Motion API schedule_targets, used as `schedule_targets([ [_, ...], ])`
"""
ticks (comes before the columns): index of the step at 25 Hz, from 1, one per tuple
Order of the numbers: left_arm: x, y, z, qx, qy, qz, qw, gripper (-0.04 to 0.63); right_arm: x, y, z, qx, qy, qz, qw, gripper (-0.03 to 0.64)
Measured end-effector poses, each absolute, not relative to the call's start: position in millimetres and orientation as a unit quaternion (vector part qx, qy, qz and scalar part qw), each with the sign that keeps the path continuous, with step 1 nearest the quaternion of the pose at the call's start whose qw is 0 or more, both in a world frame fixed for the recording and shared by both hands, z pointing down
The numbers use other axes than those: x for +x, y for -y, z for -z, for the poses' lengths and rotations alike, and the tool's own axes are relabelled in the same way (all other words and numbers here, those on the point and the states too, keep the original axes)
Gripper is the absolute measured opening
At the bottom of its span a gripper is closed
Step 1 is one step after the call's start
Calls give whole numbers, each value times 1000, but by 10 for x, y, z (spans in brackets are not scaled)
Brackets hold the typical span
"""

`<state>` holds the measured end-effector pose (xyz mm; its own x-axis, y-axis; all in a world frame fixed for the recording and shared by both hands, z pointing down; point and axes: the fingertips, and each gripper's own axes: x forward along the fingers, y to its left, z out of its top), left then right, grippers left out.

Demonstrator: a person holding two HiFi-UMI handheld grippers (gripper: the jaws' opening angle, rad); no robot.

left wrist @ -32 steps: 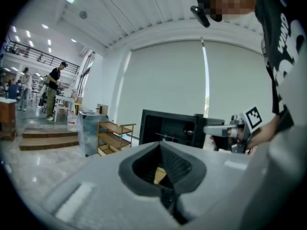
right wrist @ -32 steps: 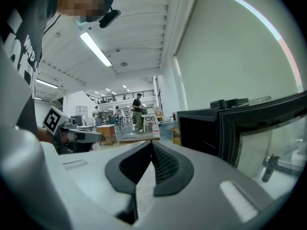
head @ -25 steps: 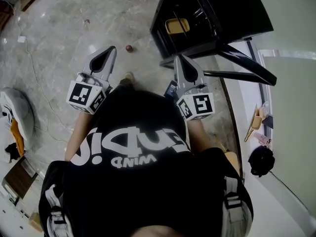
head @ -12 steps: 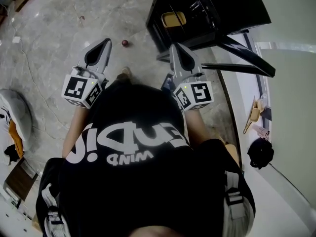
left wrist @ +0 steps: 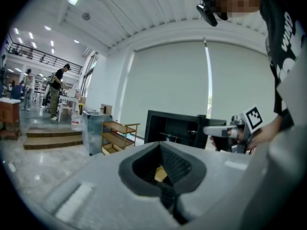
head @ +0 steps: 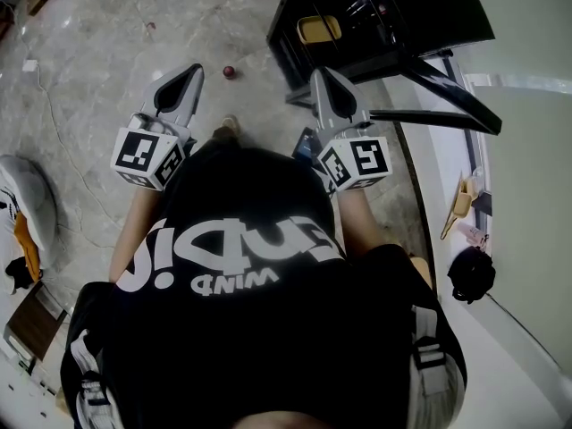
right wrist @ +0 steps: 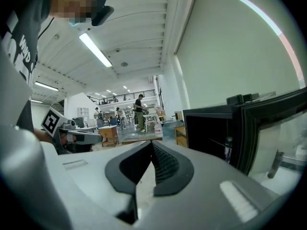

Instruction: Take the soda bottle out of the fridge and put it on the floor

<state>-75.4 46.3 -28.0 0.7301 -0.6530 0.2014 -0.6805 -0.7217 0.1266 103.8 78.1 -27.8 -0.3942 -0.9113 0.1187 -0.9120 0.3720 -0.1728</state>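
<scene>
A black mini fridge (head: 290,47) stands on the floor ahead with its glass door (head: 438,114) swung open to the right. Something yellow (head: 319,29) lies on a shelf inside. In the right gripper view a dim upright shape (right wrist: 227,150) stands inside the fridge (right wrist: 211,128); I cannot tell whether it is the soda bottle. My left gripper (head: 192,68) is held over bare floor left of the fridge, shut and empty. My right gripper (head: 320,72) points at the fridge's front corner, its jaws together and empty.
A small dark red ball (head: 230,71) lies on the marble floor between the grippers. A wooden rack (left wrist: 117,135) stands left of the fridge (left wrist: 177,131). A white bag (head: 22,208) lies at the far left, and a wall runs along the right.
The head view has shifted slightly, so the fridge sits a little higher in the frame. Both grippers keep their places and stay shut.
</scene>
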Motion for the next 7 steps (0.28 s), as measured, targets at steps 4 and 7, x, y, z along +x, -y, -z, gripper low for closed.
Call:
schedule_targets([
  [4,-798,-491,273,924,362,-72,97,2,1006,-803,276,551,827,-111,2,0],
  [7,-827,-530,282,924,364,-72,98,2,977,-840,290,552,826,-117,2,0],
])
